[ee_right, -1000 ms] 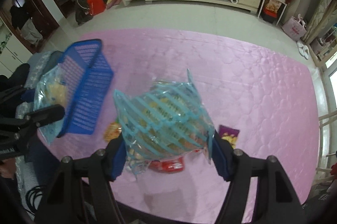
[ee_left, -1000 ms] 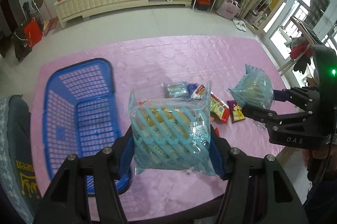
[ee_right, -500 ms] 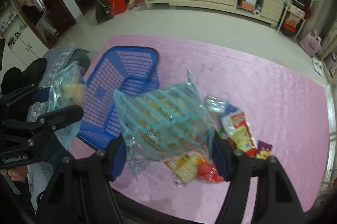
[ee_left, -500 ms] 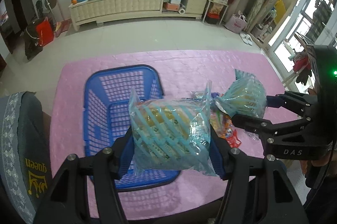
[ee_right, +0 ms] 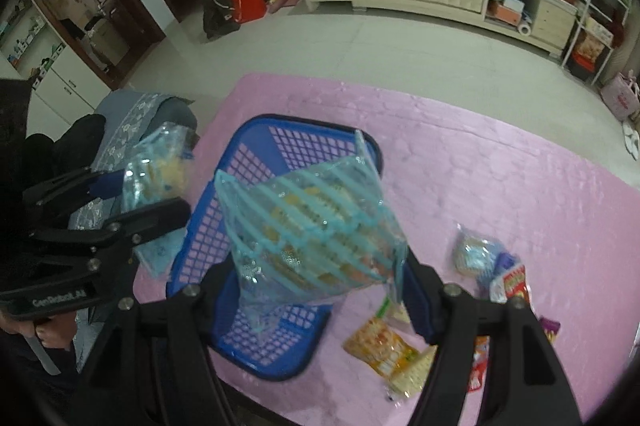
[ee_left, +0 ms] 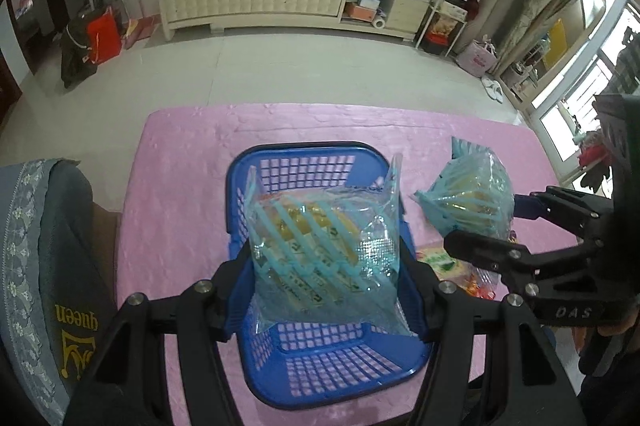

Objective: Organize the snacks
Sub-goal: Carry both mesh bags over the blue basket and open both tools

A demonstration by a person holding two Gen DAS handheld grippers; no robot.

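Observation:
My left gripper (ee_left: 326, 288) is shut on a clear blue-striped snack bag (ee_left: 324, 250) and holds it right over the empty blue basket (ee_left: 304, 161). My right gripper (ee_right: 320, 290) is shut on a second blue-striped snack bag (ee_right: 312, 226), above the basket's (ee_right: 256, 346) right side. In the left wrist view the right gripper (ee_left: 516, 226) and its bag (ee_left: 472, 199) hang just right of the basket. In the right wrist view the left gripper (ee_right: 132, 193) and its bag (ee_right: 160, 165) are at the left of the basket.
Several loose snack packets lie on the pink tablecloth (ee_right: 500, 193) right of the basket: a yellow pack (ee_right: 380, 346), a red-and-white pack (ee_right: 514, 282), a clear pack (ee_right: 474, 254). A grey cushioned chair (ee_left: 44, 266) stands at the table's left edge. The table's near edge is close below.
Both grippers have swung left with their bags. The left bag went from right of the basket to directly above it; the right bag came from over the loose snacks to the basket's right side.

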